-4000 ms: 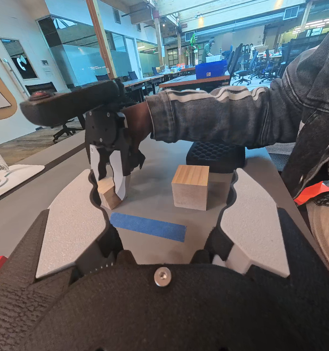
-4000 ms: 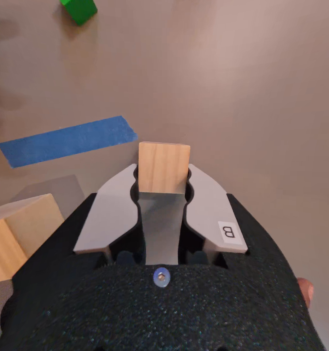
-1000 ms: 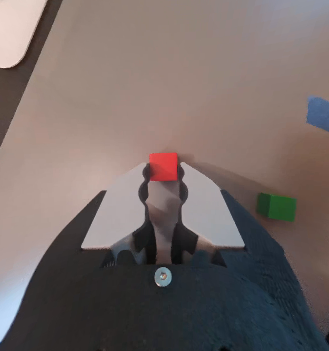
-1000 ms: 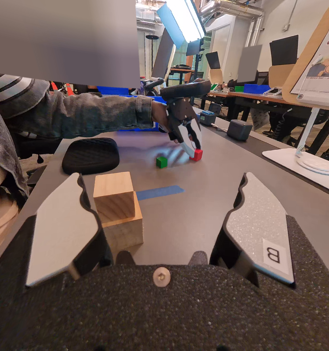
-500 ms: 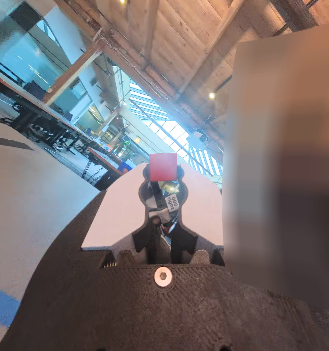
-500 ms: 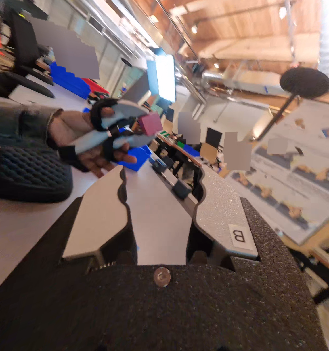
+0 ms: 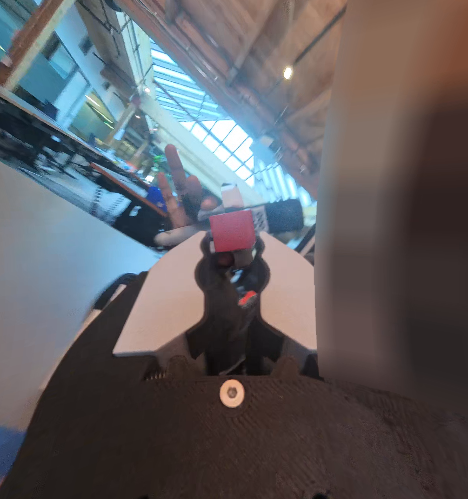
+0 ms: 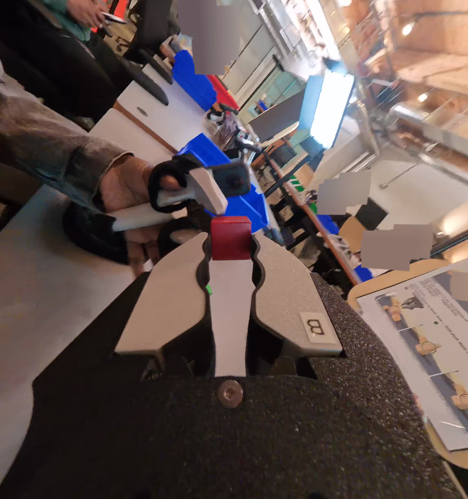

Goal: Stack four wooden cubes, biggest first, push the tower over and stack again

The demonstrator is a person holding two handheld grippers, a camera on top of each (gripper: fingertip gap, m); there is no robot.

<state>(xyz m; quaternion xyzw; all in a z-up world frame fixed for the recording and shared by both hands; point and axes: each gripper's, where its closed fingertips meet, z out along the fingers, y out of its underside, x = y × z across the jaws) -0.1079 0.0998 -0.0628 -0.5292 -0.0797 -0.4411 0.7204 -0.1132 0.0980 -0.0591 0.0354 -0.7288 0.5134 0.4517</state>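
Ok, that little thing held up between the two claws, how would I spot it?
Find the pale table, then look above it to where the left claw and right claw meet tip to tip. Pinched there is a small red cube. It is the only red block in the air, far smaller than the blue bins behind.

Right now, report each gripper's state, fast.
Left gripper: closed on the red cube.
Right gripper: closed on the same red cube, mid-handover.
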